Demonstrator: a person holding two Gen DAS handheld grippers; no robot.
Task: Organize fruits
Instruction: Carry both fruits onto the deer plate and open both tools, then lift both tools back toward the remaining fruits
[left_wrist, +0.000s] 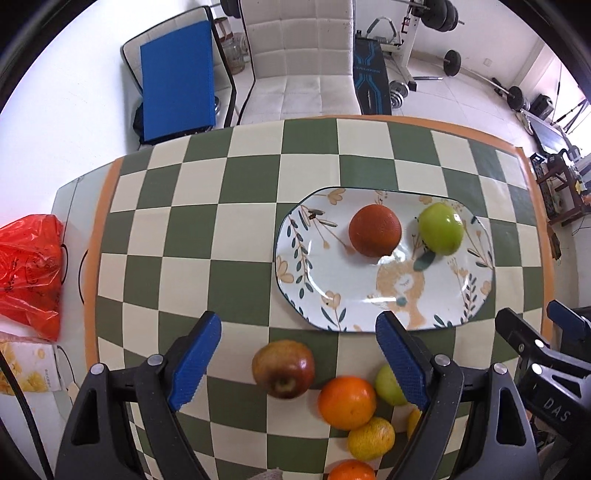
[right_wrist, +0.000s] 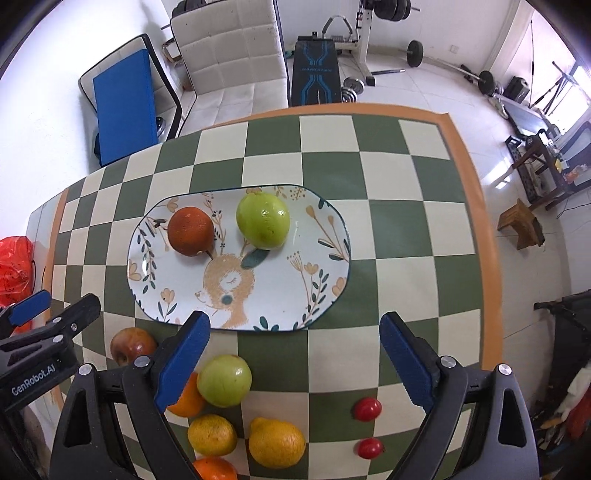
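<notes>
**Loose fruit lies just under both grippers, plate ahead at twelve**

Left wrist view: the left gripper (left_wrist: 299, 354) is spread wide and carries nothing. The red apple (left_wrist: 283, 368) sits on the checked cloth (left_wrist: 236, 184) between its blue fingers (left_wrist: 195, 360), closer to the left one, almost dead ahead and low in the picture. At about five o'clock from the apple are an orange (left_wrist: 347, 402) and a green apple (left_wrist: 388, 384), the latter partly hidden behind the right finger. The patterned plate (left_wrist: 295, 266) lies at one o'clock, its long axis running left to right, already holding a dark orange-brown fruit (left_wrist: 375, 230) and a green fruit (left_wrist: 441, 229).

Right wrist view: the right gripper (right_wrist: 295, 354) is likewise spread and empty. The green apple (right_wrist: 224, 380) rests just inside its left finger, at about seven o'clock from the gap's middle; a lemon (right_wrist: 276, 443) and a smaller yellow citrus (right_wrist: 212, 435) lie lower, and two small red fruits (right_wrist: 366, 409), probably cherry tomatoes, though too small to be sure, sit toward five o'clock. The plate (right_wrist: 332, 221) is at eleven to twelve o'clock.

Judging by this, the left gripper is nearer the red apple, the right nearer the green apple; each would need only a short drop, then a carry forward.
</notes>
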